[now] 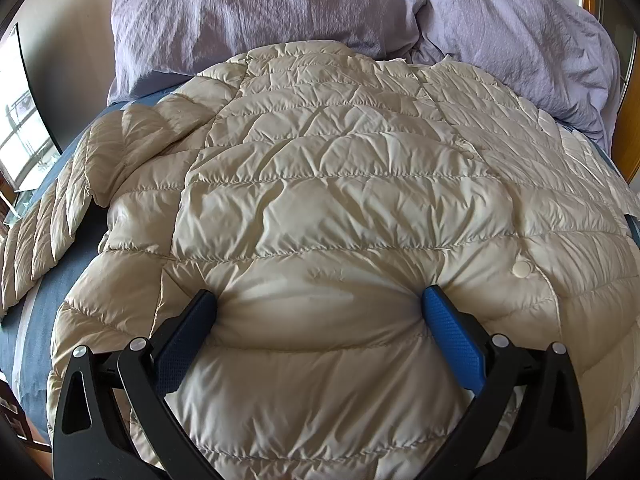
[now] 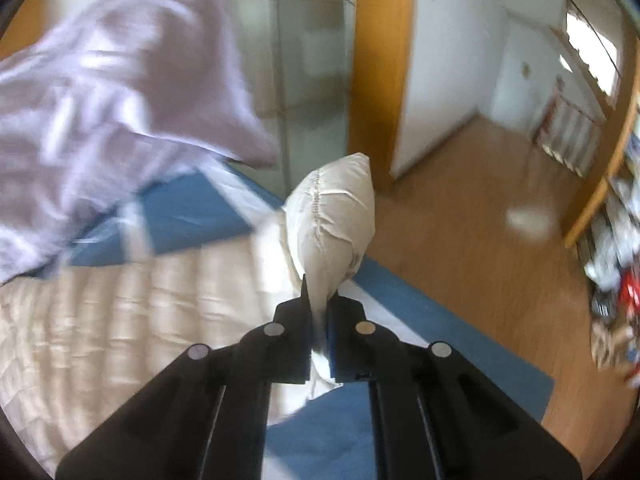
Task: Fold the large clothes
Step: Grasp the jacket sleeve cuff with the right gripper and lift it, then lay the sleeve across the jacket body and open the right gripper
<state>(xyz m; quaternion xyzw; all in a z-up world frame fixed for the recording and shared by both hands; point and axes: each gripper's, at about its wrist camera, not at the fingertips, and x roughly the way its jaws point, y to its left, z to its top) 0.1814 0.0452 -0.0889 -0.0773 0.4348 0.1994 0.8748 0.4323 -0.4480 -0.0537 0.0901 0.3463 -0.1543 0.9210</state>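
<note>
While the cream jacket (image 1: 328, 184) lies spread on the blue bed sheet (image 1: 36, 320), the left gripper (image 1: 320, 308) presses into its padding with fingers wide apart. The right gripper (image 2: 319, 312) is clamped on a sleeve end (image 2: 336, 216), lifted. Likely the sleeve fold is under way; next it needs carrying across the body. Lilac bedding (image 1: 260, 4) lies beyond.

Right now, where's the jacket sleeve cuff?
Right wrist view, centre: the sleeve cuff is pinched in the right gripper, raised above the blue sheet at the bed's edge, beside the wooden floor.
</note>
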